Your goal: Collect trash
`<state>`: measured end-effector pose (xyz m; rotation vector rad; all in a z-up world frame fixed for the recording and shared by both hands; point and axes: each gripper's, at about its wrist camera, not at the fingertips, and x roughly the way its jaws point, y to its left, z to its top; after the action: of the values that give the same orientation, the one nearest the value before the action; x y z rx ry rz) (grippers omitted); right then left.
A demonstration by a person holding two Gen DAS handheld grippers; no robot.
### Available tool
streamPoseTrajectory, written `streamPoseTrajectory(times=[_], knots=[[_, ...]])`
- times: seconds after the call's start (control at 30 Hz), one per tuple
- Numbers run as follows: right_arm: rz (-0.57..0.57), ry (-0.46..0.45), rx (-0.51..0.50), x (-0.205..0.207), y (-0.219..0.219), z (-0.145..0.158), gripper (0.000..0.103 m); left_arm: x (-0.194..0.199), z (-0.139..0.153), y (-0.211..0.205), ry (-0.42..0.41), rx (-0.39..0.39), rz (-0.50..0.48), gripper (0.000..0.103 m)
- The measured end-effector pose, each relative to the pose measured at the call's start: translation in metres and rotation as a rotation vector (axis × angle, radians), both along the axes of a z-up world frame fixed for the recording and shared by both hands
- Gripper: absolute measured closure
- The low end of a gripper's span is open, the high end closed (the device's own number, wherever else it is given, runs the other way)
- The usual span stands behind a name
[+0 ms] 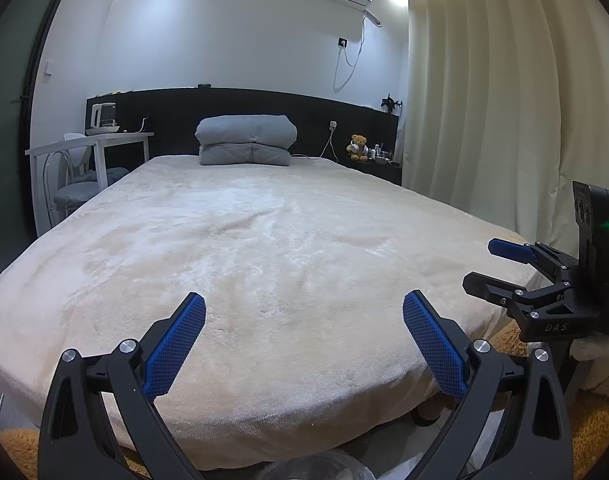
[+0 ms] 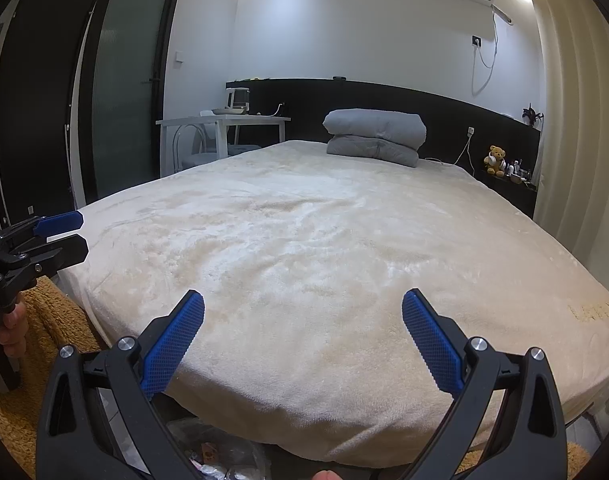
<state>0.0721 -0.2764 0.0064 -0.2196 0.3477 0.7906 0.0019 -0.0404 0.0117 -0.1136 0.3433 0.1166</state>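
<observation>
while both cameras look along a wide bed covered in a cream plush blanket [image 1: 264,248], the left hand-held gripper [image 1: 304,308] hangs over the bed's near edge with its blue ribbed pads [image 1: 176,344] spread wide and nothing between them. the right hand-held gripper [image 2: 303,307] hangs the same way over the near edge, its blue pads [image 2: 432,344] also wide apart and empty. in the left wrist view the right tool shows at the far right, beside the cream pleated curtain [image 1: 504,100]; in the right wrist view the left tool shows at the left edge, with fingers of the person's hand [image 2: 12,328] wrapped round its handle. the trash is hard to make out: a crumpled clear plastic bag with bits of wrapping [image 2: 220,456] lies on the floor below the bed's near edge, just under the right tool, and its contents cannot be told. a folded grey quilt [image 1: 246,140] sits at the far end of the bed against the black headboard [image 1: 164,112]. to the far left stands a white desk [image 1: 104,142] carrying a white kettle [image 1: 102,114], and to the far right a small brown teddy bear [image 1: 358,147] sits on a dark shelf. an orange-brown shaggy rug [image 2: 52,320] lies on the floor near the bed's left corner.
</observation>
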Motion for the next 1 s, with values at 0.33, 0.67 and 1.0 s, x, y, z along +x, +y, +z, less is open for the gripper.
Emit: streamPoseTrajectory(times=[0.33, 0.67, 1.0], knots=[[0.000, 0.000, -0.003, 0.0004, 0.0005, 0.0001, 0.005, -0.0004, 0.0002, -0.0003, -0.002, 0.001, 0.000, 0.006], [0.002, -0.003, -0.012, 0.0017, -0.0007, -0.0023, 0.005, 0.0001, -0.0005, -0.0006, 0.001, 0.001, -0.001, 0.006], [0.008, -0.006, -0.018, 0.0024, -0.0023, -0.0038, 0.005, 0.0011, -0.0011, -0.0017, -0.002, 0.004, -0.008, 0.006]])
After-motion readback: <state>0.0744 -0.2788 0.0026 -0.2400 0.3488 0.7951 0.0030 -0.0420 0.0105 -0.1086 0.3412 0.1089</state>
